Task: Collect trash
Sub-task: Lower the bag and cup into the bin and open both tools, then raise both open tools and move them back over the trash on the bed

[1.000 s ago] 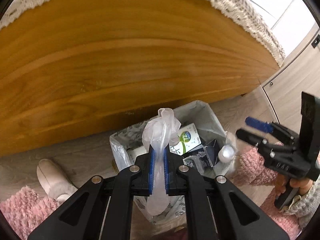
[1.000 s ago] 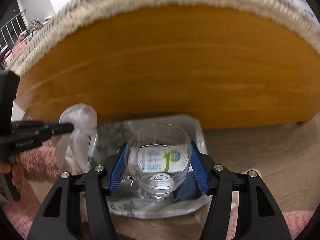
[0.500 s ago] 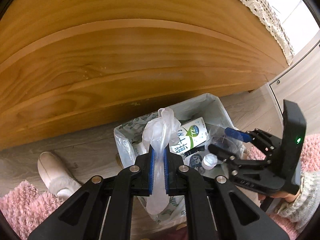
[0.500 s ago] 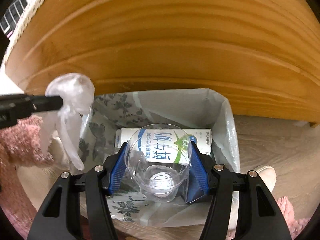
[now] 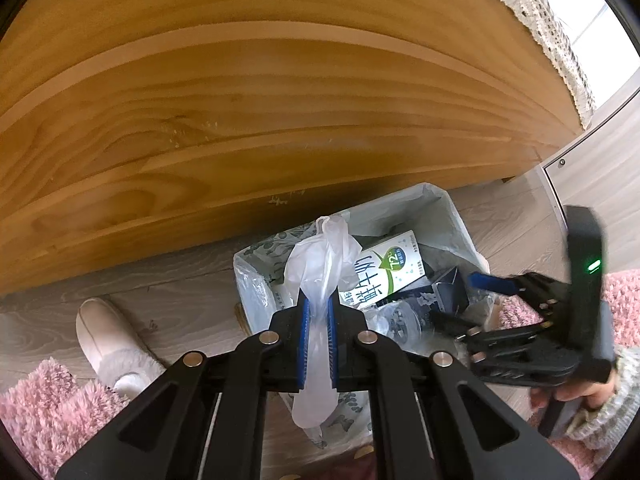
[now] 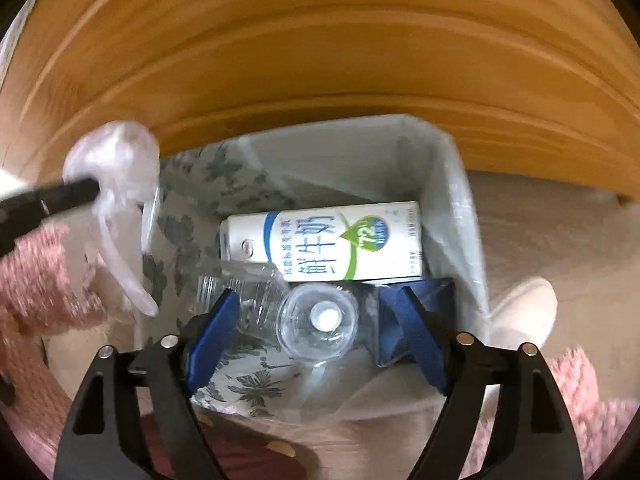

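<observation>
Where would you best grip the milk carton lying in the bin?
Probably across the milk carton's narrow width at mid-body, coming straight down from above: it lies flat, label up, long sides exposed, and the bin liner walls block any sideways approach.

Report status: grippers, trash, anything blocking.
Left gripper shut on plastic glove. Right gripper open, jaws just widened; clear plastic cup loose in bin. Nothing blocking.

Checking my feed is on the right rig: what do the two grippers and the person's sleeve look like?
Both grippers, left and right, are black angular frames with silver rivets and blue ribbed pads. The right one's body shows a green light. The sleeve is grey knit.
</observation>
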The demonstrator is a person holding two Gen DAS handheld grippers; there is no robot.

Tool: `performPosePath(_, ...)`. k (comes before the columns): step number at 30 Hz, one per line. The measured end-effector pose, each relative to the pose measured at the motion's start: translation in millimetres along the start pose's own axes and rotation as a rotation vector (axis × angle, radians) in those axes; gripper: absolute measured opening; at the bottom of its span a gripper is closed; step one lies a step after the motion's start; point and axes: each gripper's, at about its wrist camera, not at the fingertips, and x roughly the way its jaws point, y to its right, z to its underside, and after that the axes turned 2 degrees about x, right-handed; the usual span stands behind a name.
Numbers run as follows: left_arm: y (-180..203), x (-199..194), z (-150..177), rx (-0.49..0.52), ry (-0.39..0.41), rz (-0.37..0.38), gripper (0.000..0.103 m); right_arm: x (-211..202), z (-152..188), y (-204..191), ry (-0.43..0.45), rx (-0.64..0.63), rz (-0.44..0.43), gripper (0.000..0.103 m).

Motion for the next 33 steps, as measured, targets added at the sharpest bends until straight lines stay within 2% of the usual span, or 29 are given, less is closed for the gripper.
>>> performPosePath(4, 3, 6, -4, 0.002, -0.009, -0.006, 0.005, -47, -7, 22, 0.151, 0.160, 0.043, 0.088)
performPosePath(7, 10, 10, -6, 0.016, -0.021, 0.004, 0.005, -73, -9, 33, 0.254, 0.228, 0.082, 0.091)
performPosePath(12, 25, 15, -5, 0.070, -0.032, 0.006, 0.008, -92, -10, 42, 0.314, 0.264, 0.077, 0.091)
performPosePath(13, 26, 15, -5, 0.072, -0.035, 0.006, 0.012, -93, -11, 42, 0.318, 0.262, 0.079, 0.091)
performPosePath(14, 26, 14, -5, 0.069, -0.031, 0.007, 0.027, -94, -11, 42, 0.321, 0.259, 0.081, 0.091)
performPosePath(15, 26, 12, -5, 0.062, -0.022, 0.009, 0.048, -94, -11, 41, 0.321, 0.256, 0.082, 0.091)
performPosePath(16, 26, 10, -6, 0.058, -0.017, 0.005, 0.056, -94, -11, 40, 0.321, 0.253, 0.082, 0.091)
performPosePath(17, 26, 7, -6, 0.054, -0.007, -0.003, 0.068, -93, -11, 39, 0.319, 0.247, 0.083, 0.091)
performPosePath(21, 27, -2, -7, 0.047, 0.040, -0.024, 0.091, -91, -11, 34, 0.314, 0.221, 0.099, 0.091)
performPosePath(23, 27, -5, -7, 0.042, 0.054, -0.032, 0.095, -90, -10, 31, 0.310, 0.208, 0.111, 0.091)
performPosePath(33, 20, -29, -13, 0.000, 0.130, -0.022, 0.095, -88, -10, 27, 0.332, 0.180, 0.185, 0.091)
